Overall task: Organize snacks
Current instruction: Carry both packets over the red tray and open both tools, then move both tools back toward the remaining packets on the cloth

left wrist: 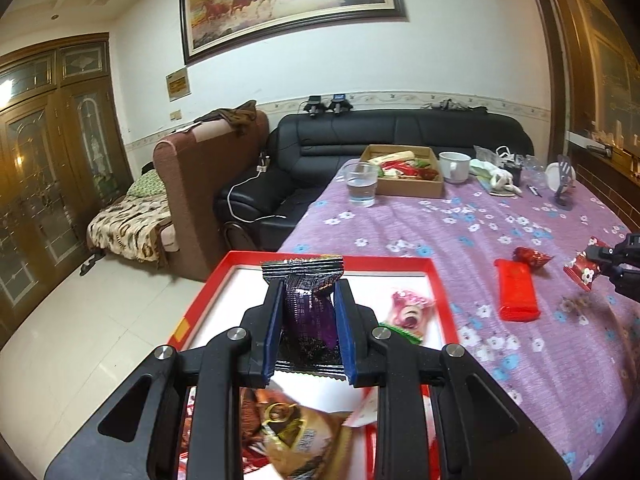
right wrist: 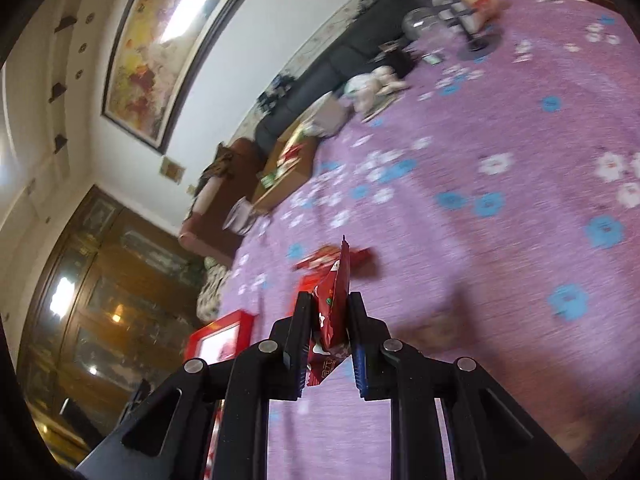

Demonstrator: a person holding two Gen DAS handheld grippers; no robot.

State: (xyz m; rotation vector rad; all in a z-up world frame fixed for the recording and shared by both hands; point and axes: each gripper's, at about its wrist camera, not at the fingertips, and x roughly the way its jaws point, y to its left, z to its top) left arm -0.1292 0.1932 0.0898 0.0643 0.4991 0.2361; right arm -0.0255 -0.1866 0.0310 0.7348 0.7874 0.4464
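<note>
My left gripper (left wrist: 307, 286) is shut on a purple snack packet (left wrist: 308, 300) and holds it above the red-rimmed white tray (left wrist: 400, 263). A pink sweet (left wrist: 410, 307) lies in the tray, and a brown packet (left wrist: 296, 436) shows below my fingers. My right gripper (right wrist: 330, 300) is shut on a red flowered snack packet (right wrist: 332, 308) and holds it tilted above the purple flowered tablecloth (right wrist: 500, 240). It also shows at the right edge of the left wrist view (left wrist: 600, 258). A red flat packet (left wrist: 517, 290) and a red wrapped sweet (left wrist: 532, 257) lie on the cloth.
A cardboard box (left wrist: 408, 172) of snacks, a glass of water (left wrist: 362, 184) and a white mug (left wrist: 455, 166) stand at the table's far end. A black sofa (left wrist: 360, 132) runs behind the table. The tray sits at the table's left edge, above the tiled floor.
</note>
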